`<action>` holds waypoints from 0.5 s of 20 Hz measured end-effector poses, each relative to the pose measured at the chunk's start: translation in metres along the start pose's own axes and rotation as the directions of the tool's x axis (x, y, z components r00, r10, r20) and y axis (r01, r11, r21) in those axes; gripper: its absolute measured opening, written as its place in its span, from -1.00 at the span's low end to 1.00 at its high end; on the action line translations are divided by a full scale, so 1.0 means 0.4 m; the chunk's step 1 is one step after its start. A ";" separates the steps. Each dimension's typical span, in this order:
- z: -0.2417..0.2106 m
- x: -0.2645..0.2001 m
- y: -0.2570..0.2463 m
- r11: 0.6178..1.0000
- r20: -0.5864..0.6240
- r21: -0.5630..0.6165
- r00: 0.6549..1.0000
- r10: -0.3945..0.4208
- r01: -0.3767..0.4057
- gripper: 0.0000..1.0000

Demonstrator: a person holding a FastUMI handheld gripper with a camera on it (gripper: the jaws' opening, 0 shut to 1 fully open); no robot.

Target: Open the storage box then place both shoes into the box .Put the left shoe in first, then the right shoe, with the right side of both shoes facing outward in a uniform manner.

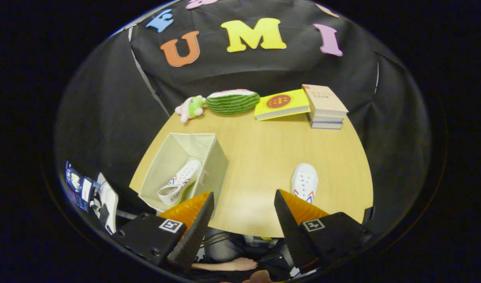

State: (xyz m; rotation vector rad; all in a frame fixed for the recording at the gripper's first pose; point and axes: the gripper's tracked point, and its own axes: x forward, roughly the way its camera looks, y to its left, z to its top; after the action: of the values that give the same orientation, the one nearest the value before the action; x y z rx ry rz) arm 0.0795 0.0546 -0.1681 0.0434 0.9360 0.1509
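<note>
One shoe in box (open), other shoe right, on table

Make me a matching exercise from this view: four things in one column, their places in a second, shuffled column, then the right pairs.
Things:
1. shoe in the box
2. shoe on the table
3. watermelon toy
4. gripper

Places:
A. bare tabletop, just ahead of one finger
B. far table edge, between the plush toy and the yellow book
C. inside the open storage box
D. open above the near table edge, holding nothing

Pairs: 1-C, 2-A, 3-B, 4-D
</note>
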 end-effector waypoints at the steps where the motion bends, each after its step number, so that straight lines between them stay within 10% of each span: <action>1: -0.018 0.014 -0.051 1.000 -0.012 0.000 1.000 -0.029 0.029 0.93; 10: -0.229 0.273 -0.429 0.971 -0.252 0.112 0.952 -0.175 0.209 0.97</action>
State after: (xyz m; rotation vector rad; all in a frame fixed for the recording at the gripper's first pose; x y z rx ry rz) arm 0.0885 -0.1013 -0.3270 0.0622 1.1862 -0.0927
